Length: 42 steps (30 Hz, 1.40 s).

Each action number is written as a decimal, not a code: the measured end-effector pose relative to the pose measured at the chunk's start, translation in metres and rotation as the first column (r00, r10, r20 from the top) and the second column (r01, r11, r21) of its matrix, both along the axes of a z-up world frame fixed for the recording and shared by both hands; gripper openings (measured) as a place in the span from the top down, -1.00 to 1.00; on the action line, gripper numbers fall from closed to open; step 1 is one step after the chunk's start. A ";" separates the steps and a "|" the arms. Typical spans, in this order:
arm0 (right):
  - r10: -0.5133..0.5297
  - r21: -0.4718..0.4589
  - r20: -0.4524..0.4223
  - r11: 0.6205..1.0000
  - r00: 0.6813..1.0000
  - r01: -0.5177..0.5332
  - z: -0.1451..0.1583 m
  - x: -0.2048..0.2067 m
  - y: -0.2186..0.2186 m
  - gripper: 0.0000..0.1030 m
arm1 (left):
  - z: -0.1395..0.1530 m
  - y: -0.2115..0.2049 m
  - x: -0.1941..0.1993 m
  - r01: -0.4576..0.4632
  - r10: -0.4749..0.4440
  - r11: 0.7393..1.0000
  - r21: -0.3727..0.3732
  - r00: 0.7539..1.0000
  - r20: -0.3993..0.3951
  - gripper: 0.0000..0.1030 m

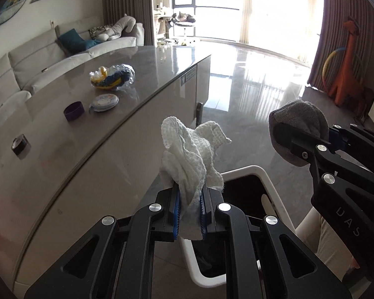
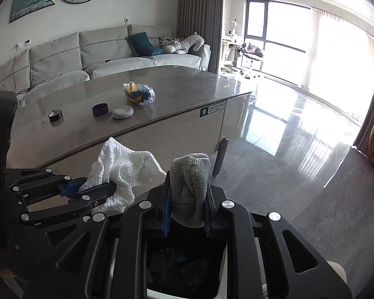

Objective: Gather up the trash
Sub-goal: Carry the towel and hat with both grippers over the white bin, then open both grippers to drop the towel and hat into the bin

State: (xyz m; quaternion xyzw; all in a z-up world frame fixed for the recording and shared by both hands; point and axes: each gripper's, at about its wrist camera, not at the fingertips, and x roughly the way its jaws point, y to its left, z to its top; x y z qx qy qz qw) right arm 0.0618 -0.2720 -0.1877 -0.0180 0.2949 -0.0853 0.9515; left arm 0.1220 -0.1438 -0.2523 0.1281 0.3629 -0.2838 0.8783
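A white paper towel [image 1: 187,159] is pinched by the left gripper [image 1: 190,214], a grey cloth [image 2: 190,184] by the right gripper [image 2: 187,214], above the bin [image 1: 258,172]. A crumpled wrapper [image 1: 113,77] is left on the table [image 1: 74,154].

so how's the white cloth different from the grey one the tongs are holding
The white cloth is pale and waffle-textured, while the grey cloth is dark and knit-like. The white cloth fans out loose and crumpled above the left tongs; the grey cloth stands as a compact, rounded bundle in the right tongs. The white one looks bulkier. Both are pinched between blue pads and held above the open white-rimmed bin, beside the table.
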 end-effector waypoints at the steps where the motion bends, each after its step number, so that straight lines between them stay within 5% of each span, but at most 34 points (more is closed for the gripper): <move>1: -0.004 0.004 0.003 1.000 1.000 0.004 -0.001 -0.002 -0.001 0.58 | -0.001 -0.003 -0.003 0.006 -0.006 1.000 0.004 1.000 0.000 0.76; 12: -0.039 0.044 -0.003 0.998 0.999 0.040 -0.008 -0.016 -0.023 0.58 | -0.009 -0.028 -0.014 0.053 -0.053 0.998 0.046 0.999 -0.007 0.76; 28: -0.080 0.080 -0.042 0.993 0.996 0.084 -0.034 -0.019 -0.049 0.58 | -0.052 -0.064 -0.013 0.144 -0.133 0.986 0.078 0.982 -0.137 0.70; 29: -0.080 0.078 -0.047 0.993 0.996 0.084 -0.036 -0.018 -0.048 0.58 | -0.055 -0.065 -0.012 0.156 -0.143 0.985 0.079 0.978 -0.150 0.64; 30: -0.080 0.076 -0.053 0.994 0.995 0.084 -0.038 -0.018 -0.049 0.58 | -0.059 -0.067 -0.011 0.158 -0.143 0.983 0.091 0.977 -0.156 0.20; 31: -0.081 0.076 -0.059 0.993 0.995 0.086 -0.041 -0.017 -0.049 0.57 | -0.062 -0.068 -0.009 0.151 -0.133 0.983 0.107 0.979 -0.156 -0.69; 32: -0.081 0.077 -0.066 0.993 0.994 0.086 -0.042 -0.017 -0.051 0.57 | -0.065 -0.070 -0.009 0.138 -0.119 0.982 0.130 0.982 -0.145 -0.93; 36: -0.082 0.079 -0.088 0.993 0.993 0.089 -0.049 -0.014 -0.055 0.57 | -0.077 -0.076 -0.008 0.146 -0.125 0.972 0.186 0.985 -0.117 -0.91; 42: -0.078 0.079 -0.094 0.993 0.993 0.086 -0.050 -0.014 -0.055 0.57 | -0.078 -0.073 -0.004 0.139 -0.117 0.975 0.175 0.984 -0.132 -0.91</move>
